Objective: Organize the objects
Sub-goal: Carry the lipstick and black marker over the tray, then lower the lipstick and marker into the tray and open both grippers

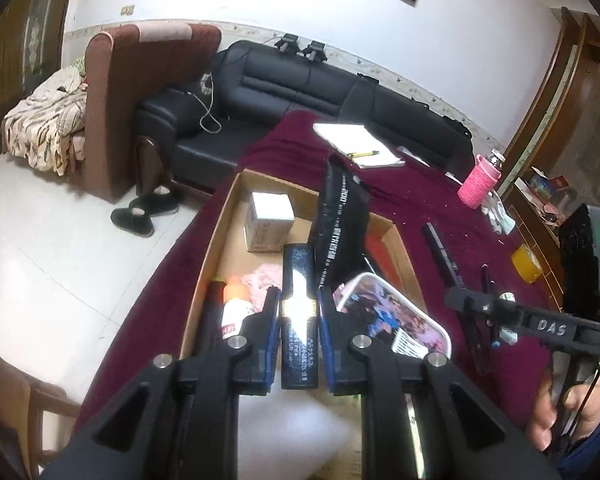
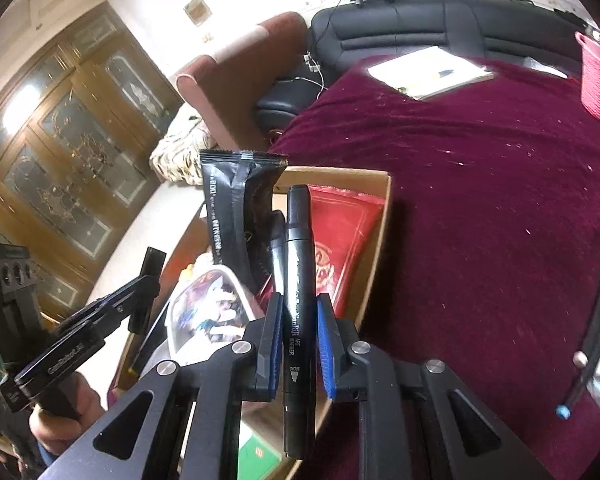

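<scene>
we see our left gripper (image 1: 299, 312) poised over the near part of the cardboard box (image 1: 220, 216), its blue pads pressed on a dark rectangular stick (image 1: 299, 312) with pale lettering and a bright glare across its middle. the stick runs lengthwise between the fingers, pointing away towards the far end of the box.

our right gripper (image 2: 299, 320) holds a black art marker (image 2: 298, 300) in the same manner, pads narrow against its barrel, the cap end reaching far over the box's right wall (image 2: 380, 248). in the left wrist view the right gripper (image 1: 476, 304) sits to the right of the box, above the cloth.

inside the box a black foil packet (image 1: 340, 232) stands upright near the middle, with a small white carton (image 1: 269, 222) at the far left. a pink crumpled thing (image 1: 262, 280) lies near the left pad, and a white-rimmed printed case (image 1: 392, 320) rests at the near right. a red packet (image 2: 340, 240) lies flat against the right wall beneath the marker.

the box sits on a maroon tablecloth (image 2: 480, 200). far across the cloth lie a notepad (image 1: 352, 140) with a yellow pen (image 1: 364, 153) on it, and to the far right a bottle in a pink knitted sleeve (image 1: 480, 182). a black sofa (image 1: 300, 84) stands beyond the table.
</scene>
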### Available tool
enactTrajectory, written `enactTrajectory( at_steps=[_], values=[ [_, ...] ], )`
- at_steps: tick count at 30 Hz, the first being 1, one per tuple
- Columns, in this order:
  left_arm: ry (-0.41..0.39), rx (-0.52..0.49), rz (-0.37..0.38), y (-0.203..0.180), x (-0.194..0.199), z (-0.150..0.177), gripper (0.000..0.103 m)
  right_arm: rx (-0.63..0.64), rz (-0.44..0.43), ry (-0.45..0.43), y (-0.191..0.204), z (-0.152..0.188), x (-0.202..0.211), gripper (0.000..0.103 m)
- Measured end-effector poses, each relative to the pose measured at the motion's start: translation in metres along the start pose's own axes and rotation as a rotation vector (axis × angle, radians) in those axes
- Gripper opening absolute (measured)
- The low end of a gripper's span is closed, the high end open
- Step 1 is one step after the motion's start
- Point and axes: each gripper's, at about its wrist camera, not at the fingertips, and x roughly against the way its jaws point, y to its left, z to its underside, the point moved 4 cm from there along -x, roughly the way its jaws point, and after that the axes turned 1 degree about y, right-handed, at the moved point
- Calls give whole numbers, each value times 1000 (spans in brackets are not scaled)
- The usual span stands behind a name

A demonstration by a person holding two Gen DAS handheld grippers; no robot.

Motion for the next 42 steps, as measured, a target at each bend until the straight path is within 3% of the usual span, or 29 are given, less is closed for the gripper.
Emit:
enactTrajectory(
  at_steps=[8, 16, 37, 40, 42],
  values=[
    [27, 9, -23, 9, -16, -1, 17, 10, 32, 16, 6, -8, -28, 18],
    [48, 16, -53, 18, -26, 2, 17, 8, 4, 13, 30, -5, -40, 19],
    [73, 17, -78, 19, -35, 1, 18, -5, -9, 4, 25, -3, -27, 20],
    [72, 22, -83, 20, -33, 1, 21, -22, -21, 3, 21, -1, -22, 24],
    [68, 31, -82, 20, -30, 1, 30, -32, -24, -2, 18, 0, -18, 29]
  ],
)
